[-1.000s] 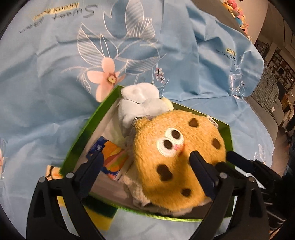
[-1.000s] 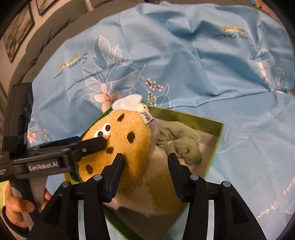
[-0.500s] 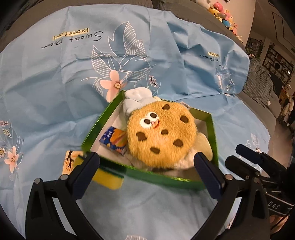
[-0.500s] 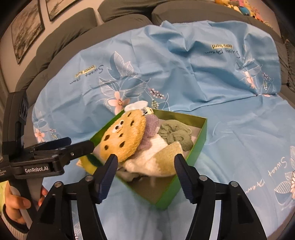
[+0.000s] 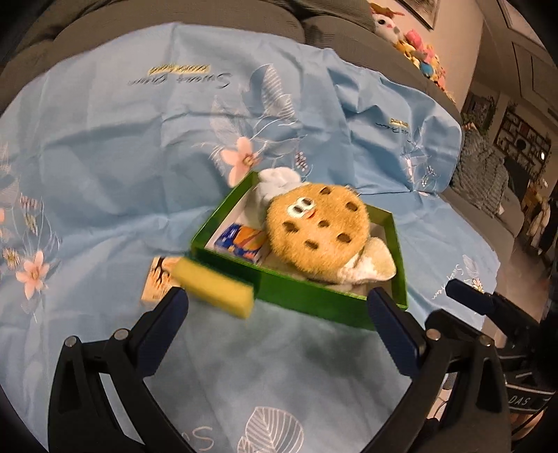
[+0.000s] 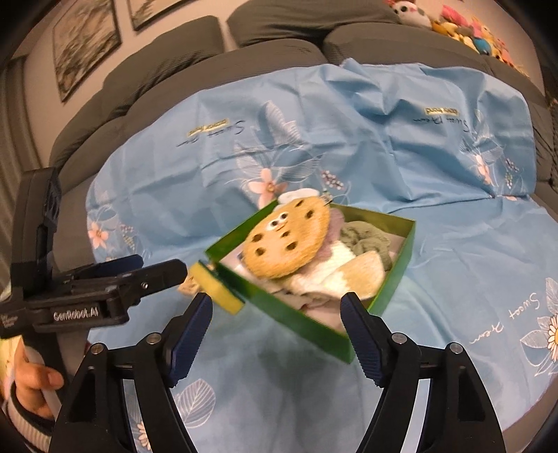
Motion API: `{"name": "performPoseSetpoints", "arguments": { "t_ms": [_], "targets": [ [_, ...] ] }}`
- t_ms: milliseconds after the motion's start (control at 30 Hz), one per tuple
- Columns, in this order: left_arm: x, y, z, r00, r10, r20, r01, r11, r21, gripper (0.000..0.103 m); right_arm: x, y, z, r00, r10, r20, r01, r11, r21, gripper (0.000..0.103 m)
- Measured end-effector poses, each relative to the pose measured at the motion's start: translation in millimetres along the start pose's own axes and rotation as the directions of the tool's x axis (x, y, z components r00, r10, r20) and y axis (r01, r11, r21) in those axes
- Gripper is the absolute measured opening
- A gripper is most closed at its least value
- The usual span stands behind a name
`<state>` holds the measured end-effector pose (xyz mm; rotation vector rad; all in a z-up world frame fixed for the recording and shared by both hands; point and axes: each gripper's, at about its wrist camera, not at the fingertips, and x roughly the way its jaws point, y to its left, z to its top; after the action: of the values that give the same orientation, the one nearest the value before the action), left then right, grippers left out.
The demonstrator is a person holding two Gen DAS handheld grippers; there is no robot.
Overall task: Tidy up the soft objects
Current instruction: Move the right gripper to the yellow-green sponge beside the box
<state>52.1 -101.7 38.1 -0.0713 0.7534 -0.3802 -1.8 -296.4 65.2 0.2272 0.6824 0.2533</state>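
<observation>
A green box (image 5: pixel 307 296) (image 6: pixel 300 320) sits on the blue floral sheet (image 5: pixel 104 167). In it lie a round cookie plush (image 5: pixel 317 230) (image 6: pixel 286 240) with a white chef hat, a cream-and-tan plush (image 6: pixel 334 275), an olive cloth (image 6: pixel 366 240) and a small blue-orange pack (image 5: pixel 240 240). A yellow sponge (image 5: pixel 212 285) (image 6: pixel 216 285) rests against the box's near left corner, outside it. My left gripper (image 5: pixel 279 327) (image 6: pixel 139 275) hangs open short of the box, nothing between its fingers. My right gripper (image 6: pixel 275 334) is back from the box too, its jaws opening and empty.
A small printed card (image 5: pixel 157 278) lies under the sponge's left end. Grey sofa cushions (image 6: pixel 216 52) ring the sheet at the back, with a heap of plush toys (image 6: pixel 467 31) on the far right. A person's hand (image 6: pixel 31 386) holds the left gripper's handle.
Both grippers have pulled back and up from the box, so it looks smaller and farther. The right jaws, which flanked the plush, have spread wider; the cookie plush stays in the box.
</observation>
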Motion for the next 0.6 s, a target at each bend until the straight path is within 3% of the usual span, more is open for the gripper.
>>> {"name": "performPoseSetpoints", "arguments": {
  "t_ms": [200, 367, 600],
  "targets": [
    [5.9, 54.4, -28.1, 0.998, -0.063, -0.023, 0.06, 0.988, -0.14, 0.102, 21.1, 20.6, -25.2, 0.997, 0.015, -0.074, -0.019, 0.998, -0.051, 0.076],
    [11.1, 86.9, -43.1, 0.998, -0.053, -0.034, 0.045, 0.98, -0.194, 0.102, 47.9, 40.4, -37.4, 0.991, 0.035, -0.129, -0.046, 0.996, -0.083, 0.076],
    [17.9, 105.3, -42.0, 0.999, -0.005, -0.043, -0.004, 0.978, -0.207, 0.102, 81.9, 68.4, -42.4, 0.992, 0.04, -0.122, -0.058, 0.987, -0.149, 0.076]
  ]
}}
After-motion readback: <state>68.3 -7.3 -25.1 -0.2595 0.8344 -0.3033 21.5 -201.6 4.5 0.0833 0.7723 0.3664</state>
